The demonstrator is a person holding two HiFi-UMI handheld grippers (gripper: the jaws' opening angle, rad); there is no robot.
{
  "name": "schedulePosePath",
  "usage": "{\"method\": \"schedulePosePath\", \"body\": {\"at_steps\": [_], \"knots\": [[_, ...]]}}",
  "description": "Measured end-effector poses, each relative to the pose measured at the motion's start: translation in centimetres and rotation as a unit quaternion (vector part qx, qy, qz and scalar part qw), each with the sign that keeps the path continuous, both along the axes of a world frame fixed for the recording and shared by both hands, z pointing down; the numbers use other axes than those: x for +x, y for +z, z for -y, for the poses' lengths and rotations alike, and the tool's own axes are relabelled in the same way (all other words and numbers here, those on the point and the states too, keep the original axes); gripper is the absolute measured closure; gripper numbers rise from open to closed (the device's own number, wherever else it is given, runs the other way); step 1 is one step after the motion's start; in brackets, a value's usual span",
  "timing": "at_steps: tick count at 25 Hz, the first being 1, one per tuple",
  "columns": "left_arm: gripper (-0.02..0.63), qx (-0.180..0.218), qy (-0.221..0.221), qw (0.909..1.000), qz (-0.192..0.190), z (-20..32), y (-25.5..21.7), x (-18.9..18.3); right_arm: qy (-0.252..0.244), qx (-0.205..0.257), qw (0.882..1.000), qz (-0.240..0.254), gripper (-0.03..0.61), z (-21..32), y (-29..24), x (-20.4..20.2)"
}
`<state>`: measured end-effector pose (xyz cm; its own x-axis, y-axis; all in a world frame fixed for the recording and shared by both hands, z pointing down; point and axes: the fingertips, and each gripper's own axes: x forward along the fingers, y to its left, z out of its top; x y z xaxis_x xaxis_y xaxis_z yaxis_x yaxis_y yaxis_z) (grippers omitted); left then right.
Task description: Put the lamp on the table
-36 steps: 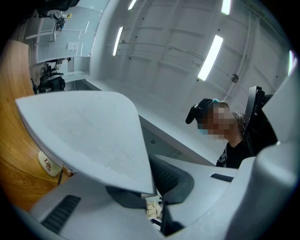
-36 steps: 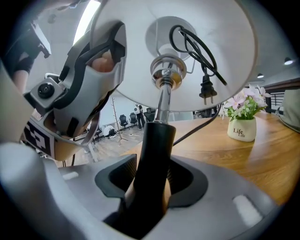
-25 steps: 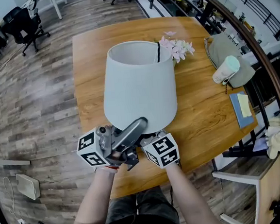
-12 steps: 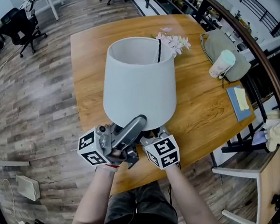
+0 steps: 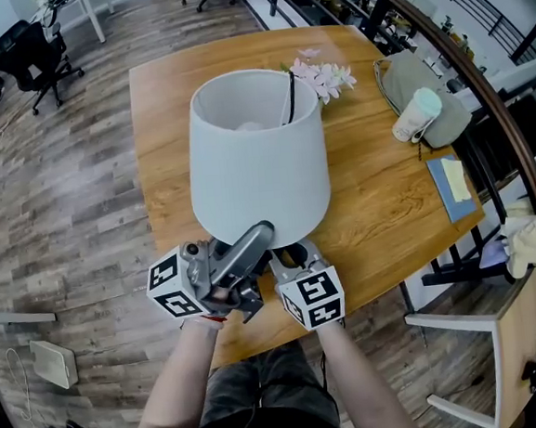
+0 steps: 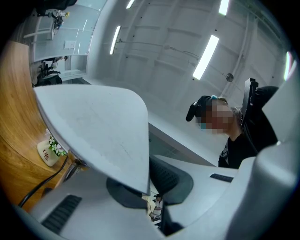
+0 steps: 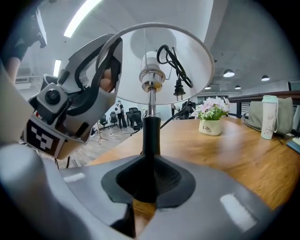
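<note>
Here, left tongs (image 6: pixel 147 197) pinch the seemingly crushable rim of the white fabric-shaded lamp (image 5: pixel 259 163); right tongs (image 7: pixel 145 187), jaws just closing, clasp its rigid black stem (image 7: pixel 151 136), likely the sturdier hold.

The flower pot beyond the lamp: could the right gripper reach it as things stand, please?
Probably not. The right gripper has just been closing its jaws on the lamp's stem, with the left gripper shut on the shade; it would have to let go first to reach the flower pot.
</note>
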<state>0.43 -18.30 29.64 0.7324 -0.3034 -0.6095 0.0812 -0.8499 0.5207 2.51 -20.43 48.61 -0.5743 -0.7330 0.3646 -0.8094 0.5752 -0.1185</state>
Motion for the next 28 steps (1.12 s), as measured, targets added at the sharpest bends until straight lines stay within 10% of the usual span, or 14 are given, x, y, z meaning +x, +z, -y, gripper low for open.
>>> {"method": "schedulePosePath", "body": {"at_steps": [28], "knots": [[0.611,0.01,0.025,0.9995,0.014,-3.1,1.1,0.5,0.013,0.009,1.0,-0.008,0.571,-2.8,-0.2,-0.1]]}}
